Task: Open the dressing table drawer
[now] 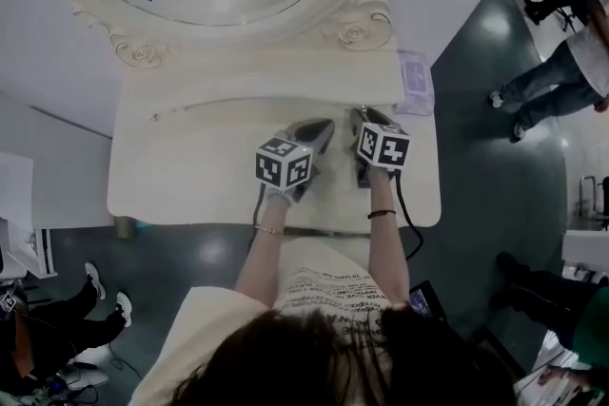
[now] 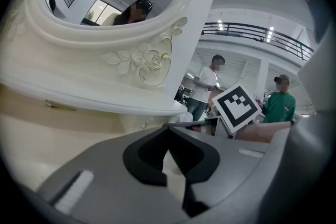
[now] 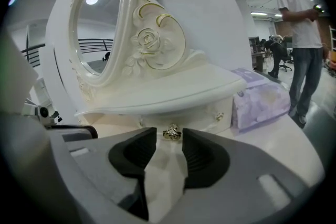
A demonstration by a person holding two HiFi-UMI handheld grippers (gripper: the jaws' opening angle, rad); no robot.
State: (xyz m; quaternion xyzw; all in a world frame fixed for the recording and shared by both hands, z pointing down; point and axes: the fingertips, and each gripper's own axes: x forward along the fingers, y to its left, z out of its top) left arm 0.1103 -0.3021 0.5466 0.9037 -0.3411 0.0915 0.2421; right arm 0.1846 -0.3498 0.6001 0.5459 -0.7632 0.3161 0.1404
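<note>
The dressing table point(image 1: 190, 176) is cream-painted and smooth, with a soft sheen. Its carved mirror frame point(image 3: 157, 34) carries thin gilt lines round the roses. The drawer knob point(image 3: 171, 134) looks like bright gold metal. The tissue pack point(image 3: 260, 99) is wrapped in crinkled lilac plastic film. The right hand-held gripper point(image 3: 169, 135) is matt grey plastic, its pads point(image 3: 202, 157) black and ribbed. The floor point(image 1: 495, 62) is dark and glossy.

**Right gripper at the drawer knob**

Right gripper point(image 3: 168, 140), jaws apart. The gold knob point(image 3: 172, 133) of the dressing table drawer point(image 3: 197, 113) shows in the gap at their tips, with neither pad pressing it. Above it is the oval mirror point(image 3: 100, 29). To the right are a purple tissue pack point(image 3: 260, 99) and a standing person point(image 3: 296, 34).
</note>
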